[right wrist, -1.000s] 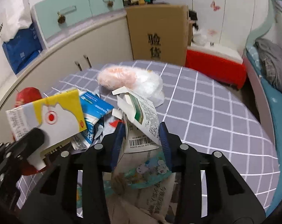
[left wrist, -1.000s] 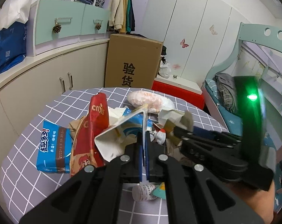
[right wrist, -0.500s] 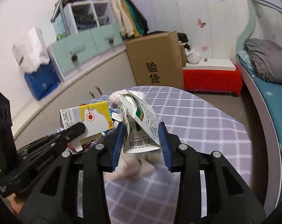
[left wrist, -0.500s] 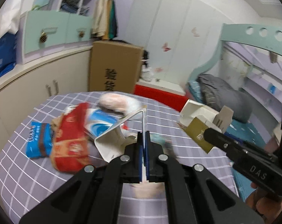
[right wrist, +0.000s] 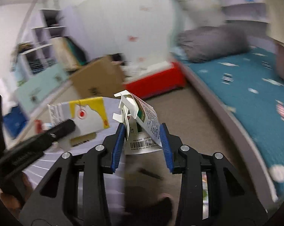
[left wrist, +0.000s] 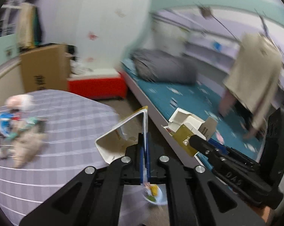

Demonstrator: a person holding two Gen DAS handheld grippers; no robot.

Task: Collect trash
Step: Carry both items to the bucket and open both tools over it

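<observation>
My left gripper is shut on a flattened yellow-and-white carton, held up off the table; the carton also shows in the right wrist view. My right gripper is shut on a crumpled white-and-green carton with a barcode, which shows in the left wrist view as an open white and gold box. Both are in the air beyond the round table's edge. More trash lies blurred on the checked tablecloth at the left.
A bed with a teal sheet and grey bedding runs along the right. A red box and a cardboard box stand by the wall. Bare floor lies between table and bed. Clothing hangs at far right.
Both grippers have lifted their cartons off the table and swung right, away from the trash pile toward the bed and floor. The view is now motion-blurred.
</observation>
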